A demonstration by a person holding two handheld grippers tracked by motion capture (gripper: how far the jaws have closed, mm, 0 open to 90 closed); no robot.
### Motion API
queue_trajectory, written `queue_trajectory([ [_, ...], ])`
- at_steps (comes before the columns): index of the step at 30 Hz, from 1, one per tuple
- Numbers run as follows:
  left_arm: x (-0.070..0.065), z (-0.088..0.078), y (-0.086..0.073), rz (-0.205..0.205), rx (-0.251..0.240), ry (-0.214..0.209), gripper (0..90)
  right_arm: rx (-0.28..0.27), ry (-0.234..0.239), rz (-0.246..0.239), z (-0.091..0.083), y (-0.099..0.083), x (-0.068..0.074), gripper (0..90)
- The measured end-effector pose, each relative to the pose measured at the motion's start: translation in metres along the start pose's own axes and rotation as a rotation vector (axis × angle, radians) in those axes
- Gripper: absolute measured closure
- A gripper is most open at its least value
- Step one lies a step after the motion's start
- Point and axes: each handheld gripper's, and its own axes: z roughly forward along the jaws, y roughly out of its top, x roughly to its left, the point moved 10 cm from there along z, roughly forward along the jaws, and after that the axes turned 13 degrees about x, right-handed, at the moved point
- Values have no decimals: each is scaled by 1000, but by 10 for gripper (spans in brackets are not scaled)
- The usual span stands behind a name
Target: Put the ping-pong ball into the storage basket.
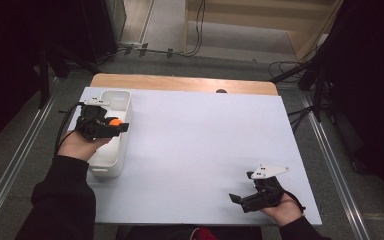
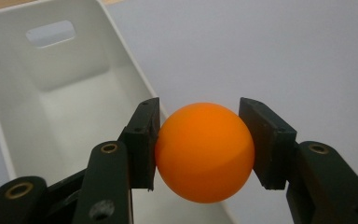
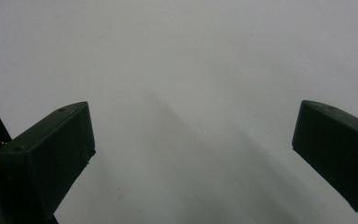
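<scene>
Nearest the person's side of the table, the right gripper is rested low over the white table top with its jaws spread wide and nothing between them; in the right gripper view the two pads are seen well apart above bare surface. It has no part in the step in hand and is best left where it lies.

Farther off, at the left, the orange ball is pinched between the pads of the left gripper, one pad pressed on each side near its widest line (a sound hold on a round, smooth thing). The ball is held in the air over the near long wall of the white bin, not yet inside it.

The step is judged to be placing the ball in the bin. It would be done well if the ball were carried fully past the rim, over the open floor of the bin, and lowered close to that floor before the jaws are parted. A light ball released from height is likely to bounce out, and one released over the rim may roll off onto the table
</scene>
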Motion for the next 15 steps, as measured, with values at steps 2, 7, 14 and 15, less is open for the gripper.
queue_trajectory([
  [2,3,0,-1,-9,-3,6,505,2,-4,-6,1,0,-1,0],
  [7,9,-3,-2,-27,-8,14,505,10,4,0,1,-1,1,0],
  [14,23,-7,-5,-67,-15,36,505,11,6,4,1,-1,1,0],
  [15,24,-7,-6,-68,-10,36,504,13,7,3,1,-1,1,0],
])
